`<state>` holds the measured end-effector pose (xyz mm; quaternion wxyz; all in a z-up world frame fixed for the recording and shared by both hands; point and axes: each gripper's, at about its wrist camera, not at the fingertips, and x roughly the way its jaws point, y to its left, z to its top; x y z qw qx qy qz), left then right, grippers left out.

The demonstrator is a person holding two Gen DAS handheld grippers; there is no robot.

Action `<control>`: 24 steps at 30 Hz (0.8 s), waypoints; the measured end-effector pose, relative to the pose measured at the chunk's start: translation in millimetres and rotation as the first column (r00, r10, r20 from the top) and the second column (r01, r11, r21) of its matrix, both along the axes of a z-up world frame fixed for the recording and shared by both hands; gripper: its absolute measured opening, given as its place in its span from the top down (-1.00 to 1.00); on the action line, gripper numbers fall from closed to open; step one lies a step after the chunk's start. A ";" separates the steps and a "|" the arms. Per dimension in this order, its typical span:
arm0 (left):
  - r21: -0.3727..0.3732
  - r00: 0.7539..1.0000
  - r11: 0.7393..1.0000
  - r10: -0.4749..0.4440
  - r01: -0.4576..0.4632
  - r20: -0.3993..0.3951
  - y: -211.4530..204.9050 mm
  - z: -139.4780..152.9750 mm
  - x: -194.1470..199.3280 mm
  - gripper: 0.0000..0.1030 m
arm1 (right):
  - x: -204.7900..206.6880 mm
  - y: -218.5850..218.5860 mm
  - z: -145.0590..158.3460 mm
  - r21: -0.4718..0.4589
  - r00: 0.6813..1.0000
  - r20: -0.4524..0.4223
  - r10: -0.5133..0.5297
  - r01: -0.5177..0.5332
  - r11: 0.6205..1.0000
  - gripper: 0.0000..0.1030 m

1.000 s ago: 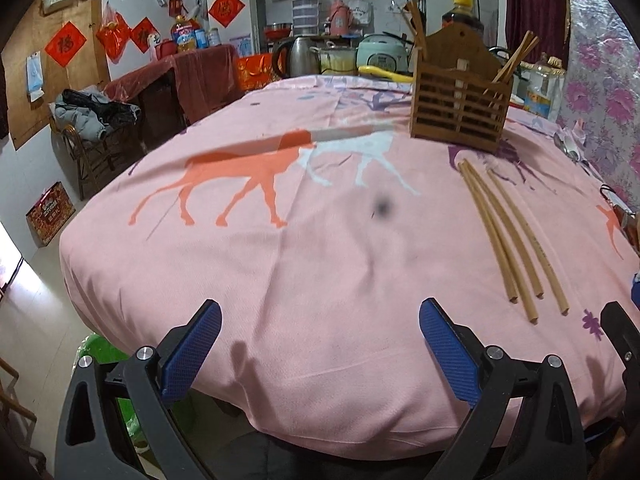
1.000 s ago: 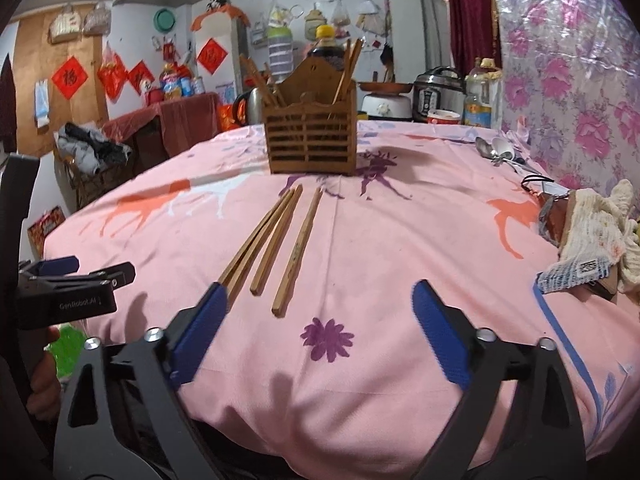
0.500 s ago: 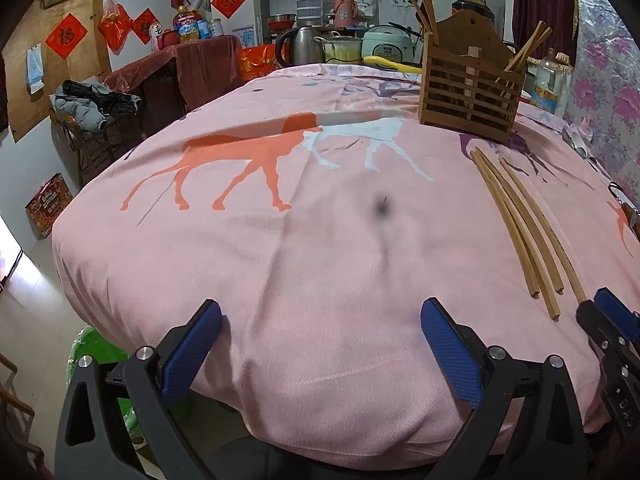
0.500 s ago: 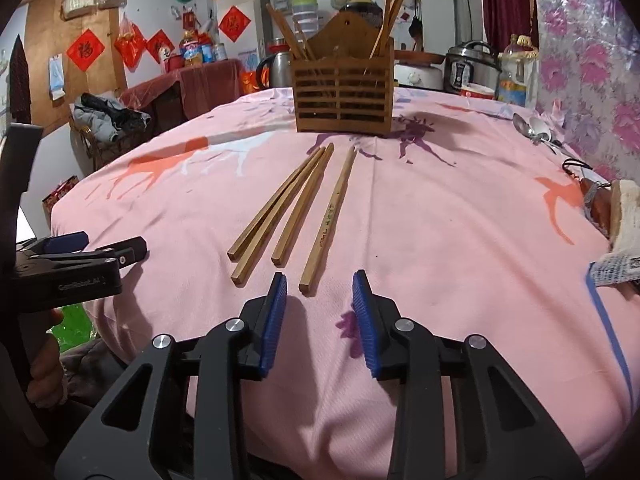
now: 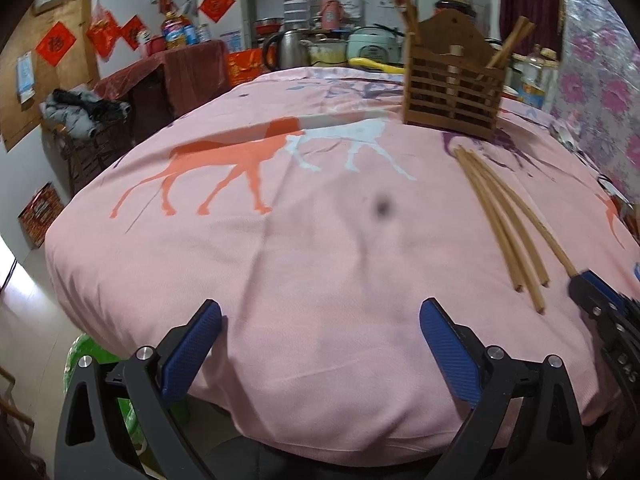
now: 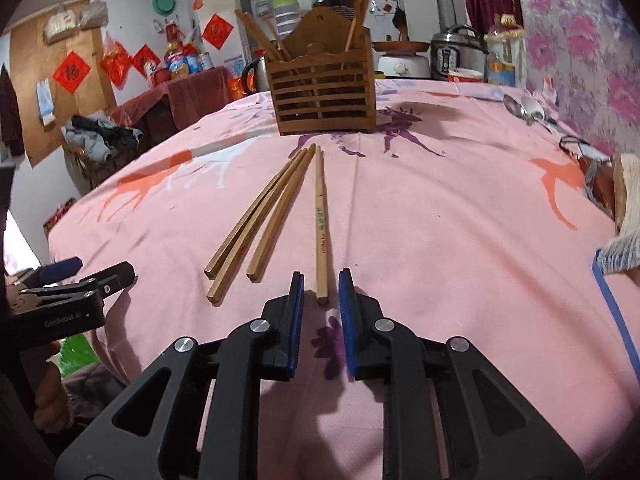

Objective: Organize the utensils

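The right gripper (image 6: 321, 292) sits low over the bench (image 6: 420, 208), jaws narrow and closing, w/ the near end of the single chopstick (image 6: 320, 216) just between the blue pads; a sliver of gap shows each side, so not clamped yet. Lining up on the end that lies apart from the rest looks deliberate: it gives a clean pinch w/o catching neighbours. The other three chopsticks (image 6: 256, 224) lie just left, fanned at the near ends and meeting at the far tips, which point toward the wooden slatted holder (image 6: 324, 96) at the back of the bench, prob. their destination. It already holds a few chopsticks leaning out of its compartments.

The left gripper (image 5: 320, 344) hangs at the bench edge, jaws wide apart, nothing between them, apparently waiting.

Chopsticks: square-section, pale brown wood or bamboo, slim, rigid; likely to roll or slip. The pads are ribbed rubber. The cloth (image 5: 280, 260) is soft pink fabric, horse print, slightly wrinkled.
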<state>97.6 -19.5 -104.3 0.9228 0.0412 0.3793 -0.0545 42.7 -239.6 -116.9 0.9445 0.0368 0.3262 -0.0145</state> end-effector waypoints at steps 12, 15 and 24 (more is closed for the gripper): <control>0.049 0.977 0.977 -0.212 0.210 0.032 -54.5 -3.5 -3.4 -0.90 | -6.3 -41.6 -1.0 0.134 0.988 0.009 -0.155 0.152 0.979 0.87; 0.064 0.971 0.971 -0.235 0.232 0.040 -64.0 -5.4 -0.9 -0.90 | -6.4 -42.8 -1.7 0.145 0.988 0.011 -0.153 0.150 0.978 0.86; 0.007 0.974 0.974 -0.226 0.226 0.015 -73.9 -6.4 23.4 -0.58 | -7.5 -41.1 -1.7 0.131 0.989 0.017 -0.150 0.146 0.981 0.85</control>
